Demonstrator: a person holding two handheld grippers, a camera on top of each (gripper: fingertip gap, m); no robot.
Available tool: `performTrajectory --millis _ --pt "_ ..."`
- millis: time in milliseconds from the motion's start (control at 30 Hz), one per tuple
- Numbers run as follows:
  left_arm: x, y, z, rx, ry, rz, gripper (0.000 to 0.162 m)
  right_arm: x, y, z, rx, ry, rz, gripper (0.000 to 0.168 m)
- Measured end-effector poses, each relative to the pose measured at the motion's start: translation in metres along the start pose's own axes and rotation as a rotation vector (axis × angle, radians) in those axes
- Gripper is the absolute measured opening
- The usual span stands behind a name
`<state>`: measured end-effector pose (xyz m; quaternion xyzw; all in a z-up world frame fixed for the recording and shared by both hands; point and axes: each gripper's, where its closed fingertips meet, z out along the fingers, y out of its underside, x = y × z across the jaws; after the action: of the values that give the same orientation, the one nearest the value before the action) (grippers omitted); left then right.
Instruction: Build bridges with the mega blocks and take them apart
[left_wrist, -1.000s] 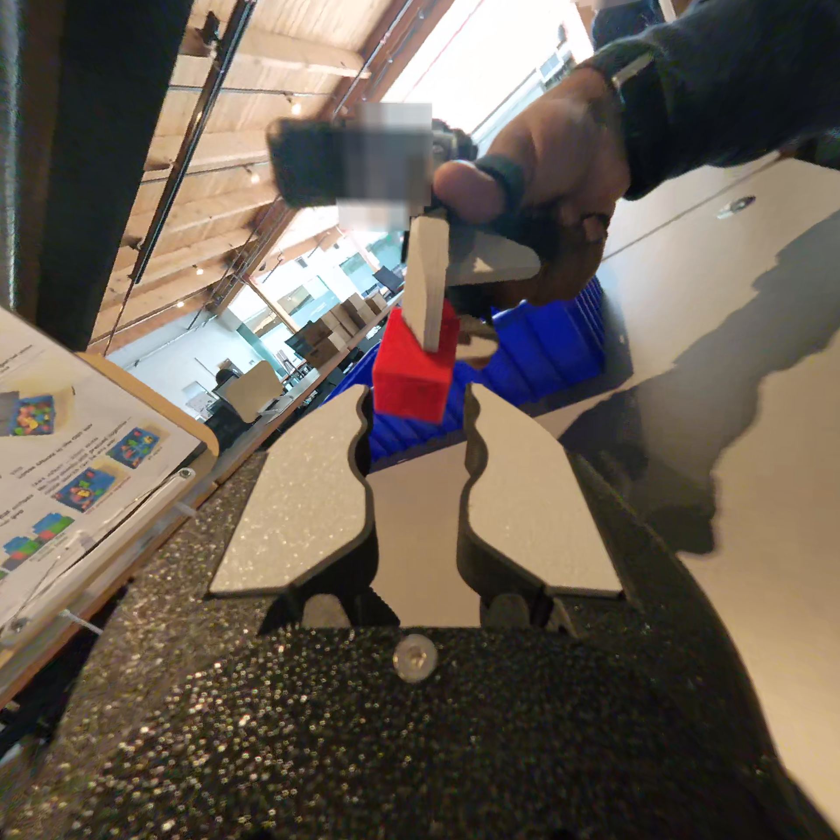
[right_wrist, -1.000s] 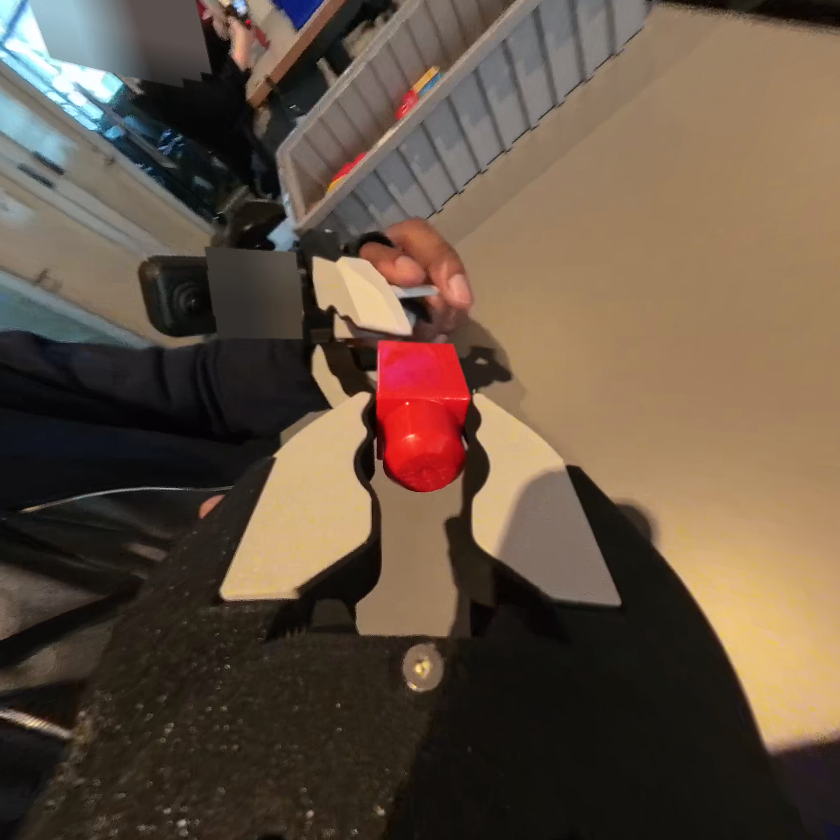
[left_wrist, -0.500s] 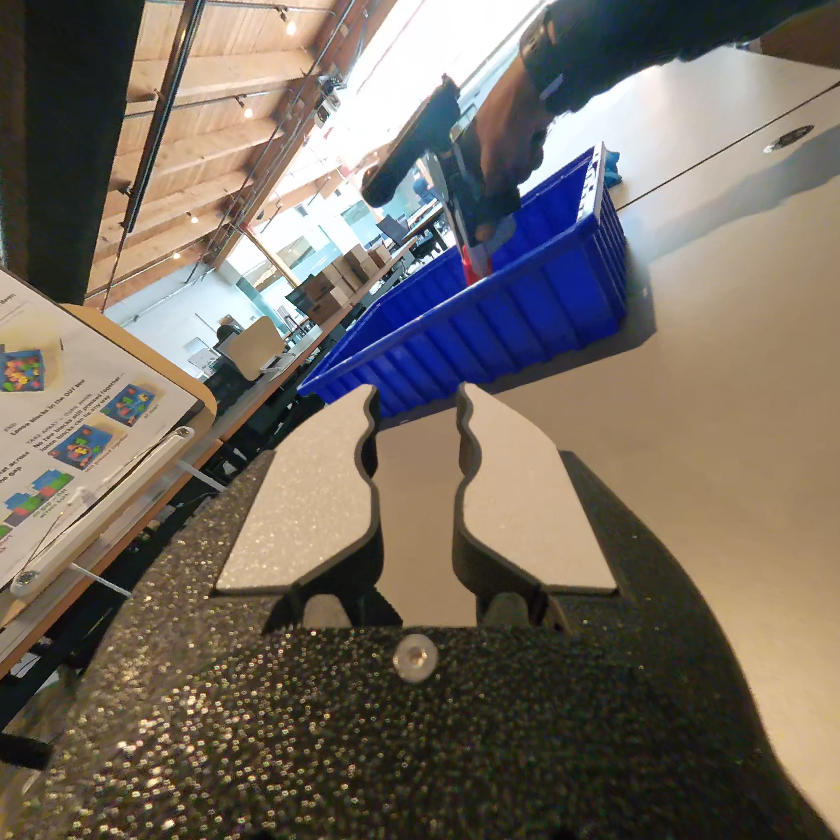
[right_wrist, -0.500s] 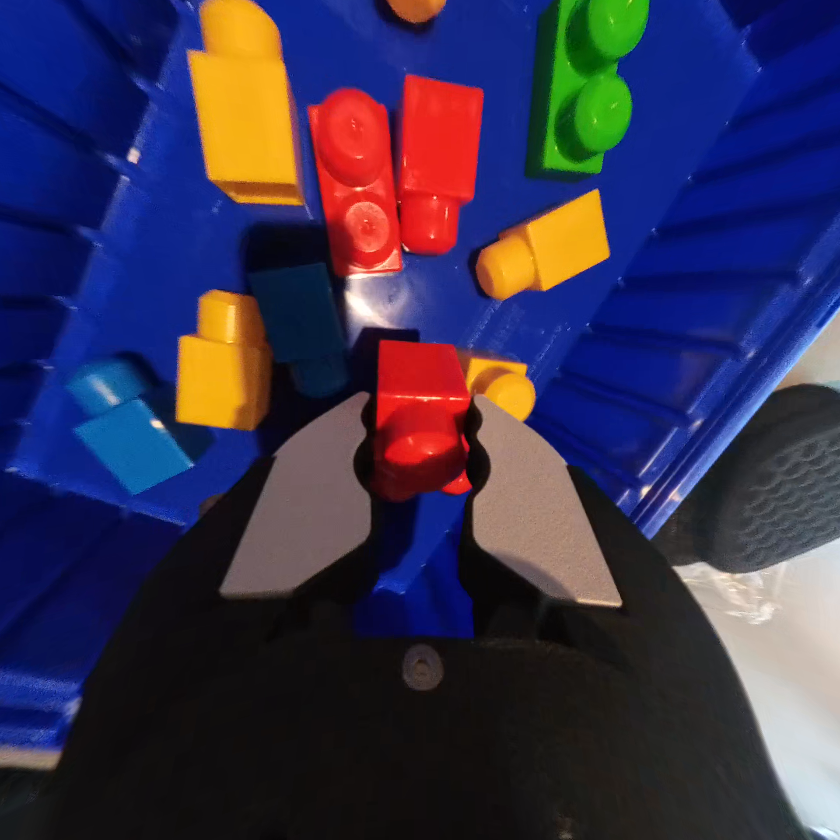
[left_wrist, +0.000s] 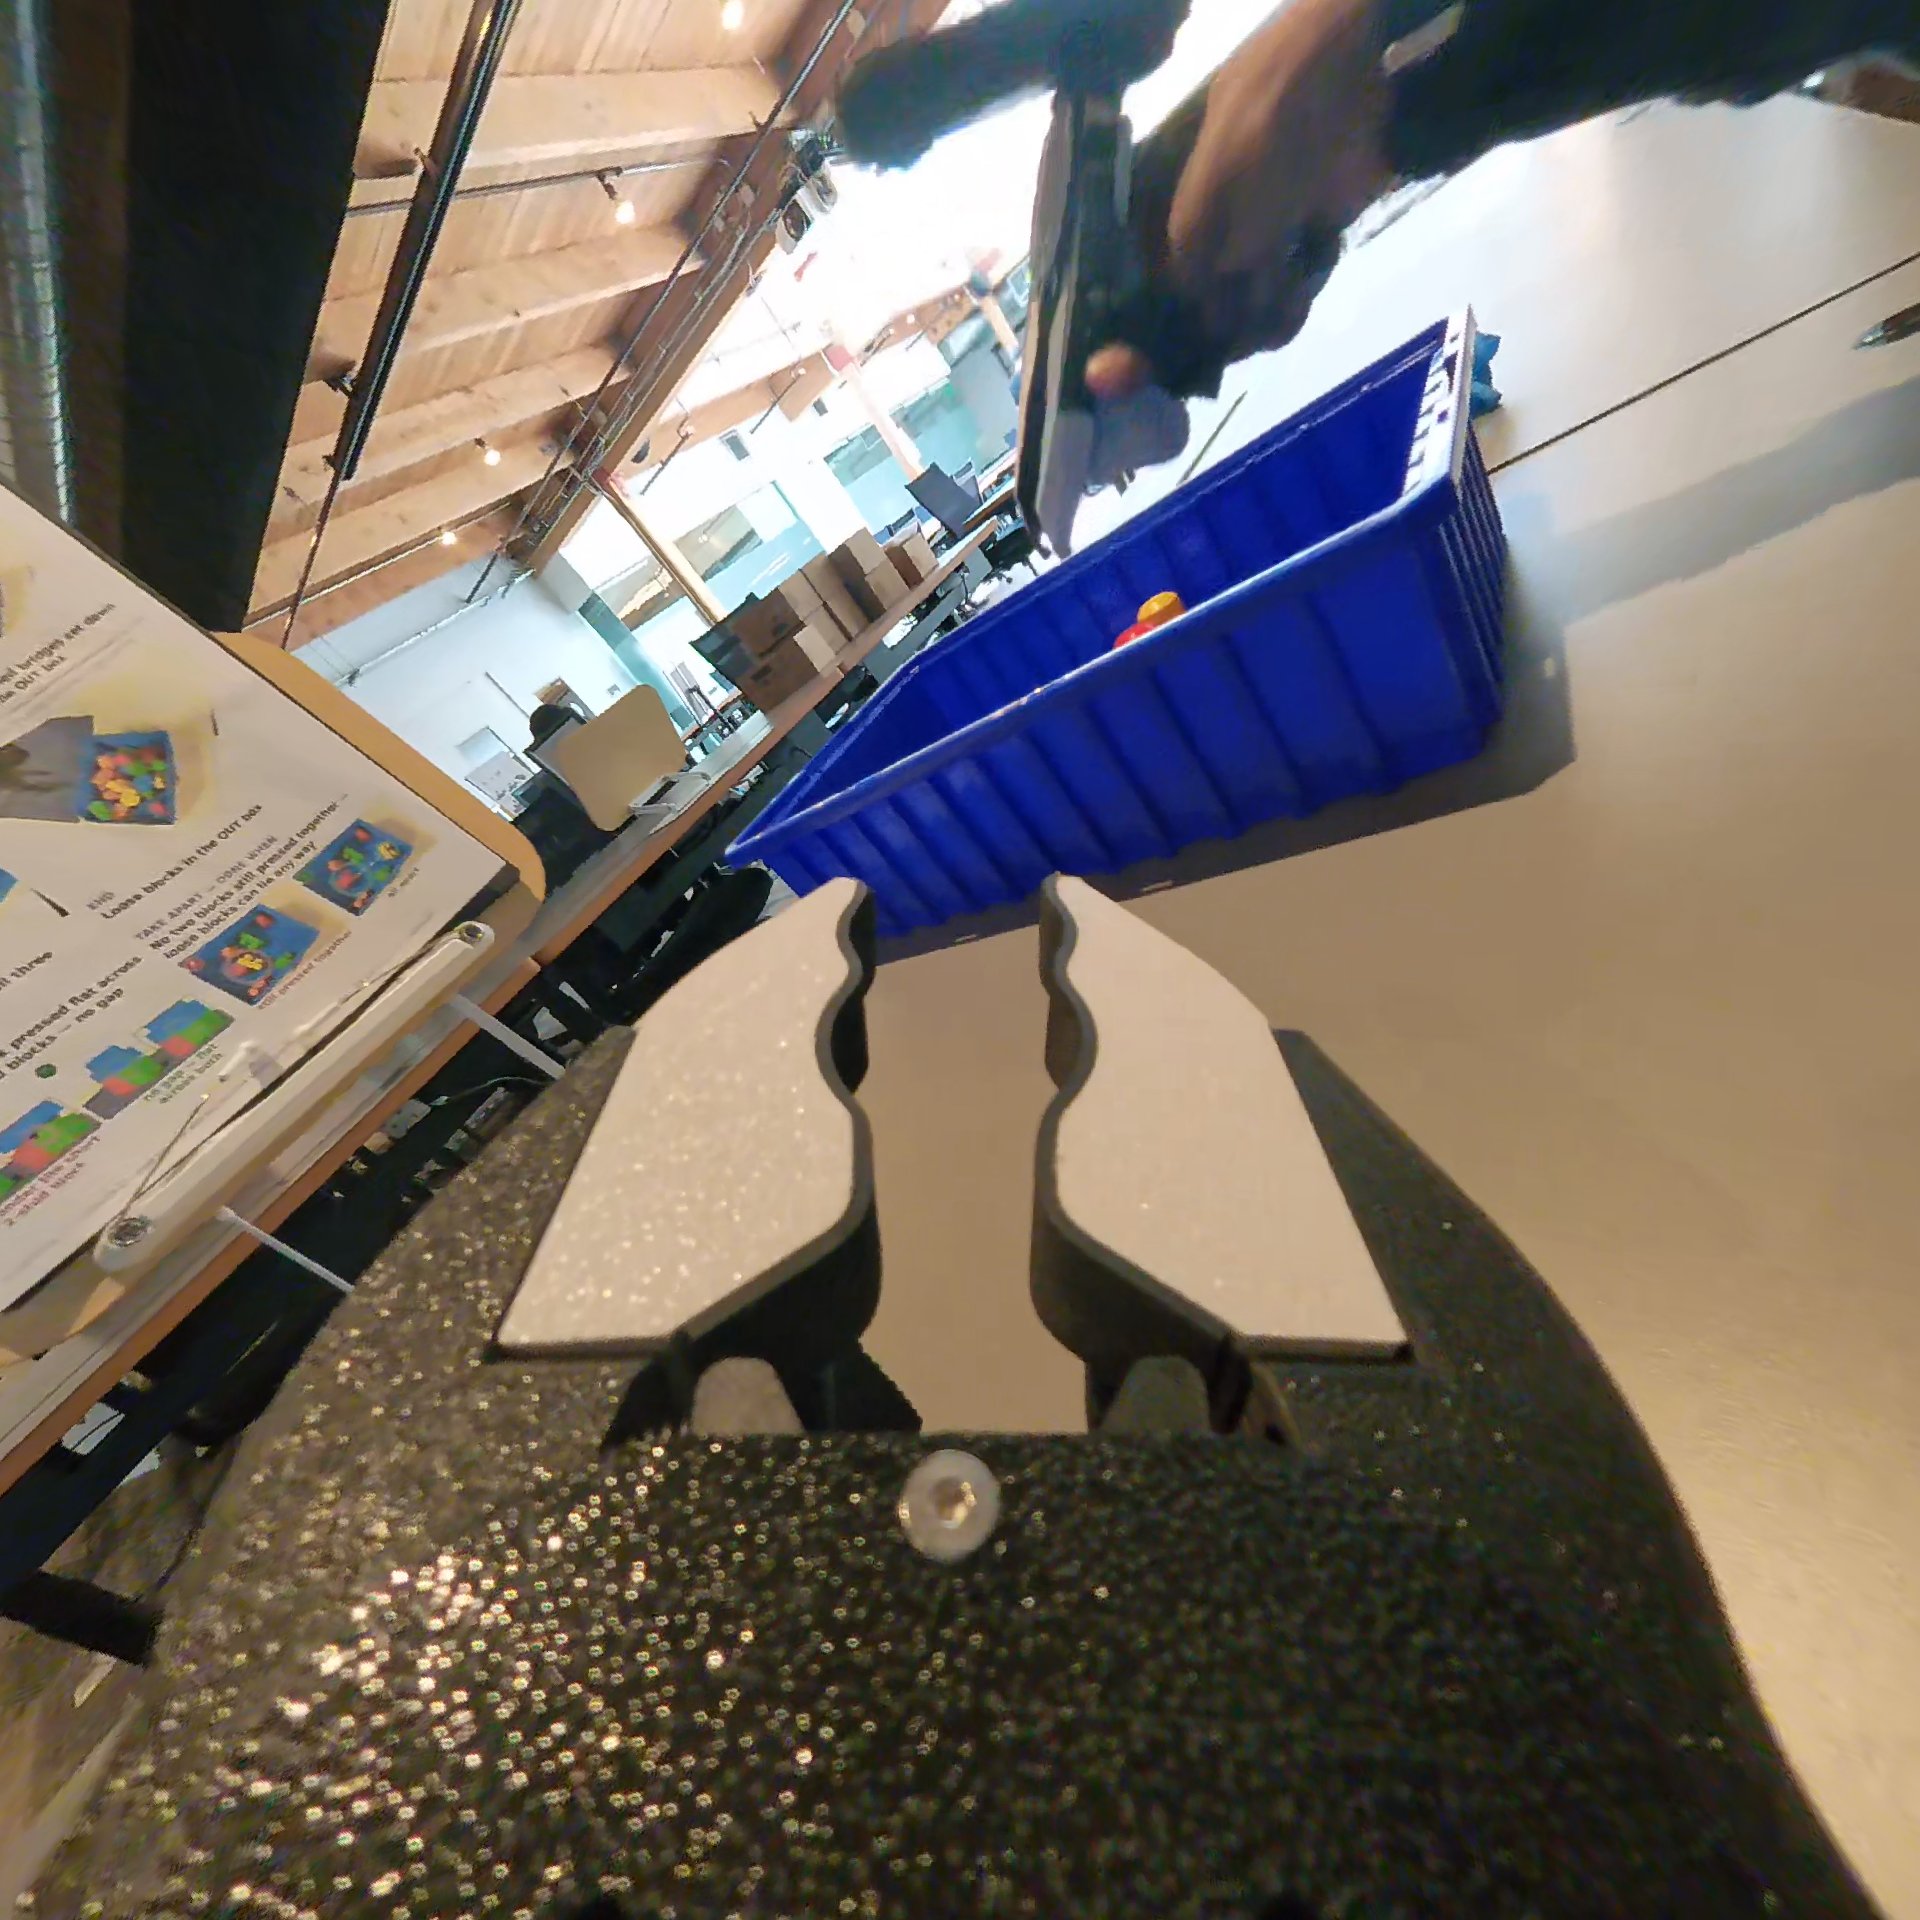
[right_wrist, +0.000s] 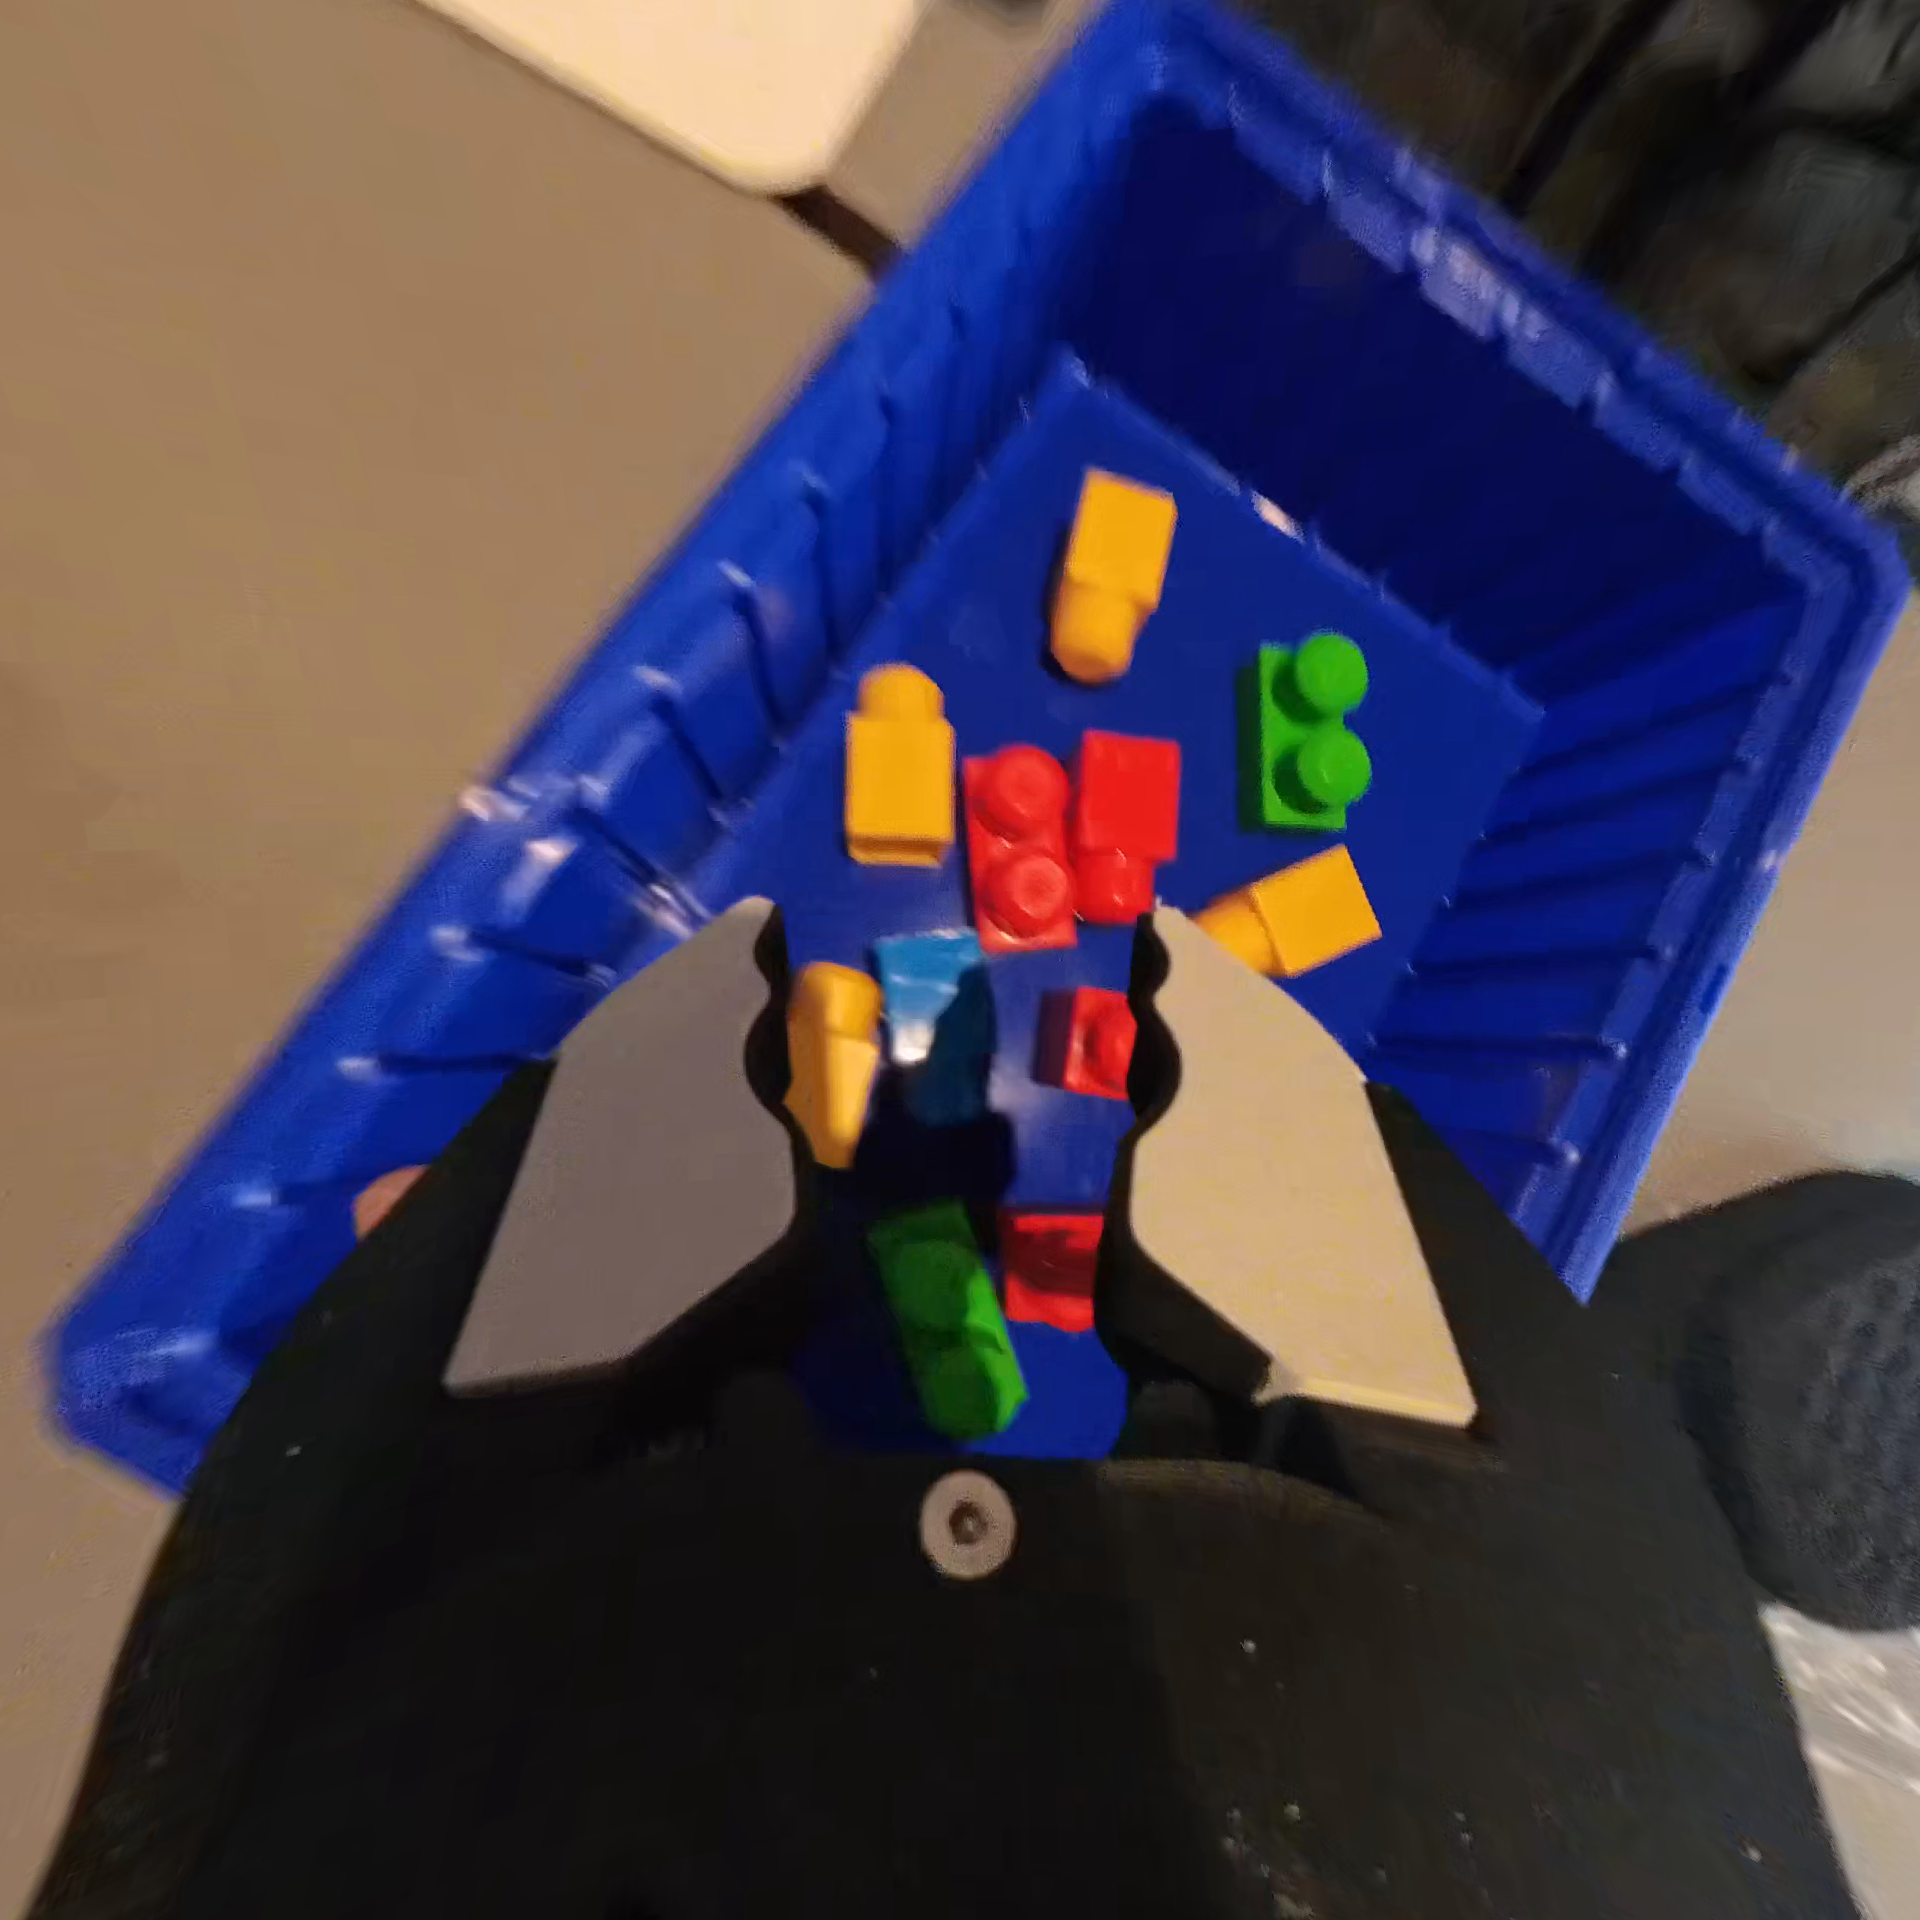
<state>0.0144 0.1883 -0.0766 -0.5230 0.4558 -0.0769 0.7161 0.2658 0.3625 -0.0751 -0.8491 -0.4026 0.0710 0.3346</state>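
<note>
the right gripper (right_wrist: 951, 920) hangs above the blue bin (right_wrist: 665, 769), its fingers (right_wrist: 644, 1164) spread wide with nothing between them. loose mega blocks lie on the bin floor: a two-stud red block (right_wrist: 1018, 847) touching another red one (right_wrist: 1122, 821), a two-stud green block (right_wrist: 1304, 732), several yellow blocks (right_wrist: 899, 769) and a light blue block (right_wrist: 930, 997). the view is blurred, and the fingers cover parts of a yellow block, a small red block (right_wrist: 1086, 1039) and the blocks nearest the camera. the left gripper (left_wrist: 951, 899) sits low over the grey desk (left_wrist: 1662, 935), fingers apart and empty, short of the bin (left_wrist: 1143, 748), whose wall hides all but a yellow and red tip. an instruction sheet (left_wrist: 187, 935) is cut off at the left edge.
</note>
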Motion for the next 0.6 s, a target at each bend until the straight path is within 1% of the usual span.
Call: performTrajectory --millis 67,100,167,233,333,400,500,600 --pt "-0.004 -0.001 -0.001 -0.002 -0.014 -0.019 0.029 -0.028 -0.024 -0.025 0.14 -0.029 0.004 0.06" --pt "-0.007 -0.002 -0.001 -0.002 -0.023 -0.034 0.029 -0.049 -0.036 -0.036 0.213 -0.07 0.005 0.055" --pt "-0.014 -0.007 -0.004 -0.002 -0.045 -0.069 0.029 -0.105 -0.052 -0.05 0.307 -0.182 -0.034 0.053" --pt "-0.025 -0.013 -0.011 -0.013 -0.069 -0.116 0.031 -0.169 -0.056 -0.048 0.332 -0.268 -0.125 0.053" --pt "-0.043 -0.022 -0.03 -0.07 -0.109 -0.215 0.041 -0.265 -0.047 -0.025 0.318 -0.391 -0.259 0.053" --pt "-0.053 -0.024 -0.055 -0.127 -0.149 -0.286 0.043 -0.314 -0.034 0.003 0.284 -0.435 -0.342 0.053" --pt "-0.064 -0.025 -0.108 -0.243 -0.194 -0.362 0.047 -0.362 -0.018 0.044 0.224 -0.485 -0.411 0.054" --pt "-0.082 -0.026 -0.178 -0.43 -0.236 -0.359 0.05 -0.392 -0.013 0.066 0.207 -0.583 -0.392 0.054"
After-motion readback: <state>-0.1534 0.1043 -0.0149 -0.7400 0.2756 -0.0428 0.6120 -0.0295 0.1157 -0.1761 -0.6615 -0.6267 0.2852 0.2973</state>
